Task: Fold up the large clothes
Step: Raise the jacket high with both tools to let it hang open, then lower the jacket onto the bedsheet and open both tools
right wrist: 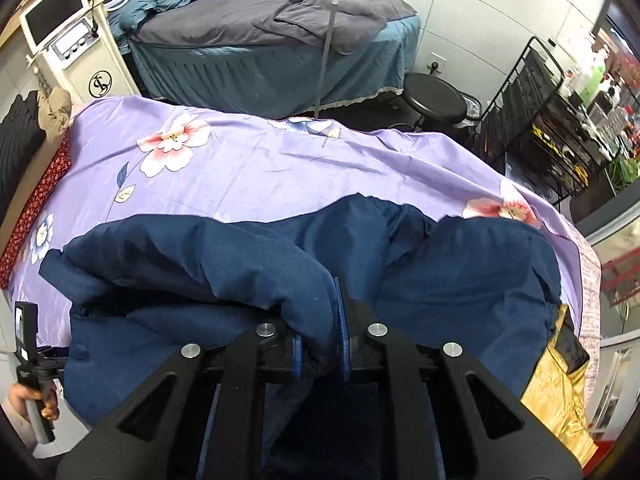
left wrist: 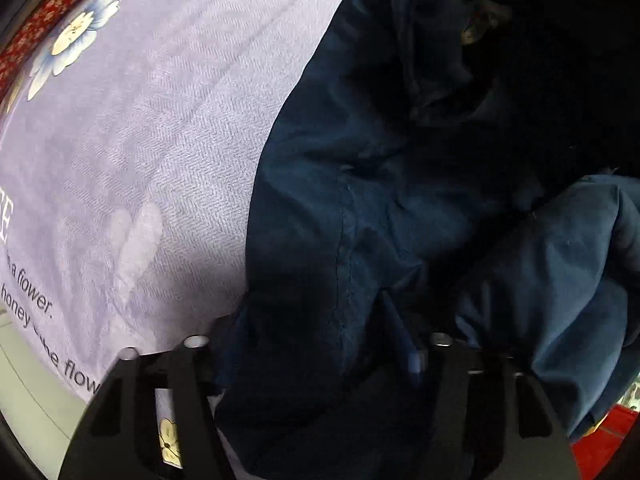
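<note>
A large dark blue jacket (right wrist: 200,256) lies crumpled on a lilac flowered sheet (right wrist: 260,168) that covers a bed. Gold lining (right wrist: 560,380) shows at its right end. My right gripper (right wrist: 320,340) is shut on a thick fold of the jacket, and the cloth bulges out between its blue pads (right wrist: 343,312). In the left wrist view the jacket (left wrist: 340,200) fills the right half. My left gripper (left wrist: 320,344) is shut on a bunch of it near the jacket's left edge. Cloth hides its left finger, while the right blue pad (left wrist: 414,356) shows.
Behind the sheet stands a second bed (right wrist: 280,40) with grey and blue covers. A black stool (right wrist: 434,100) and a black wire cart (right wrist: 552,128) of bottles are at the right. A white machine with a screen (right wrist: 68,32) is at the left. A hand (right wrist: 36,400) holds a handle at the lower left.
</note>
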Tool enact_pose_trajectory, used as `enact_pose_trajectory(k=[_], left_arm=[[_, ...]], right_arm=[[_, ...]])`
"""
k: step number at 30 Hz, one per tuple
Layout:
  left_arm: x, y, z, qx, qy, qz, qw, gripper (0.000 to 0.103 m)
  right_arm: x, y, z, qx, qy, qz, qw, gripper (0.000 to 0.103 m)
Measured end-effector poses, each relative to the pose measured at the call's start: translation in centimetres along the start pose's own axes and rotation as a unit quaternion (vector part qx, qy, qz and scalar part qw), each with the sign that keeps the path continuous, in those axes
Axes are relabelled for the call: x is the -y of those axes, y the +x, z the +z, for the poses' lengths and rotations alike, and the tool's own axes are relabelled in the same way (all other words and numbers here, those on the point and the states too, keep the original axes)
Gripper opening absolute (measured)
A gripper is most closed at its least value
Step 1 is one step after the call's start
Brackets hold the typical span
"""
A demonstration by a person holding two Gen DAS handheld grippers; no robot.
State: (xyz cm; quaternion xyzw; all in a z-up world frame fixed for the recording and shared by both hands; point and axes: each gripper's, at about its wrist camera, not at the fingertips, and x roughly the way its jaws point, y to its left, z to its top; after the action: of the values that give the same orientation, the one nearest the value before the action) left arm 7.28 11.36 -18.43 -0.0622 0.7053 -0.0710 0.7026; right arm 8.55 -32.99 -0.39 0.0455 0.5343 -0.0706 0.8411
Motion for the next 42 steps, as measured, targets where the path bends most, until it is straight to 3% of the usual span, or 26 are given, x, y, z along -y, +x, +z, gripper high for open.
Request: enact_pose_trajectory(k=[3,6,10,13,16,17,18,20,22,25,27,30,33,36,37,38,39,41,42], left_arm=[[-0.7,-2.3,-1.0,0.010,0.016,-0.014,0.9997,0.019],[-0.6,-5.6,-0.6,0.036,0.029,-0.023,0.9987,0.016],[-0.3,-13.2,-1.1,0.113,0.028,-0.068,0.9909,0.016],[-0.1,-18.9,-1.5,0.178,0.048,-0.057,0.9813,0.016],[-1.0,-25.8,-1.8,0.243,0.047,-0.074,0.9661,0.016],[-1.4,-28.9,-2.4,0.274,0.054,-0.075,0.9573,0.016],[1.3,-29.2,-0.8,0.291,0.061,-0.070,0.9523,0.016],[0.8,-34.1,-2.5,0.342,0.081,-0.055,0.9347,0.016],[1.0,-37.5,-3.9,0.373,0.082,-0.062,0.9223,0.016],[0.4,-41.5,-4.9,0.398,0.078,-0.084,0.9104,0.015],[-0.8,-43.6,-5.6,0.418,0.088,-0.067,0.9016,0.015],[-0.9,-47.1,-7.0,0.468,0.102,-0.037,0.8768,0.015],[0.2,-51.9,-8.1,0.519,0.101,-0.049,0.8476,0.015],[1.4,-53.6,-5.8,0.548,0.111,-0.033,0.8286,0.015],[2.3,-53.3,-4.5,0.546,0.117,-0.030,0.8291,0.015],[3.2,-53.0,-3.2,0.543,0.121,-0.025,0.8305,0.015],[3.9,-52.3,-1.9,0.539,0.125,-0.017,0.8325,0.015],[5.9,-49.3,1.9,0.502,0.134,-0.017,0.8545,0.016],[6.0,-48.0,3.6,0.487,0.130,-0.014,0.8634,0.016]], right_arm=[[0.3,-2.2,-0.6,0.021,0.012,0.015,1.000,0.012],[-0.1,-6.4,-1.0,0.062,0.020,0.066,0.996,0.012],[0.3,-13.2,-1.5,0.128,0.038,0.143,0.981,0.012],[1.6,-17.9,-2.1,0.170,0.066,0.210,0.960,0.011],[2.5,-24.7,-3.8,0.236,0.052,0.254,0.937,0.011],[2.8,-26.4,-4.3,0.251,0.050,0.265,0.930,0.011],[3.1,-28.2,-4.9,0.268,0.046,0.281,0.920,0.011],[3.4,-31.5,-6.2,0.300,0.033,0.302,0.904,0.011],[3.5,-34.8,-7.7,0.326,0.017,0.320,0.890,0.011],[3.4,-38.4,-9.6,0.353,-0.005,0.336,0.873,0.011],[3.9,-40.5,-10.6,0.370,-0.005,0.353,0.859,0.011],[5.6,-42.3,-11.4,0.399,0.009,0.376,0.836,0.011],[7.5,-42.6,-10.9,0.422,0.032,0.393,0.816,0.011],[8.5,-41.0,-8.8,0.418,0.055,0.385,0.821,0.011],[8.7,-39.6,-7.5,0.406,0.067,0.378,0.829,0.011],[8.6,-38.3,-6.5,0.395,0.071,0.349,0.847,0.011],[8.3,-36.7,-5.4,0.378,0.079,0.316,0.866,0.011],[8.5,-32.5,-2.8,0.331,0.112,0.274,0.896,0.011],[8.8,-30.5,-1.9,0.313,0.127,0.263,0.904,0.011]])
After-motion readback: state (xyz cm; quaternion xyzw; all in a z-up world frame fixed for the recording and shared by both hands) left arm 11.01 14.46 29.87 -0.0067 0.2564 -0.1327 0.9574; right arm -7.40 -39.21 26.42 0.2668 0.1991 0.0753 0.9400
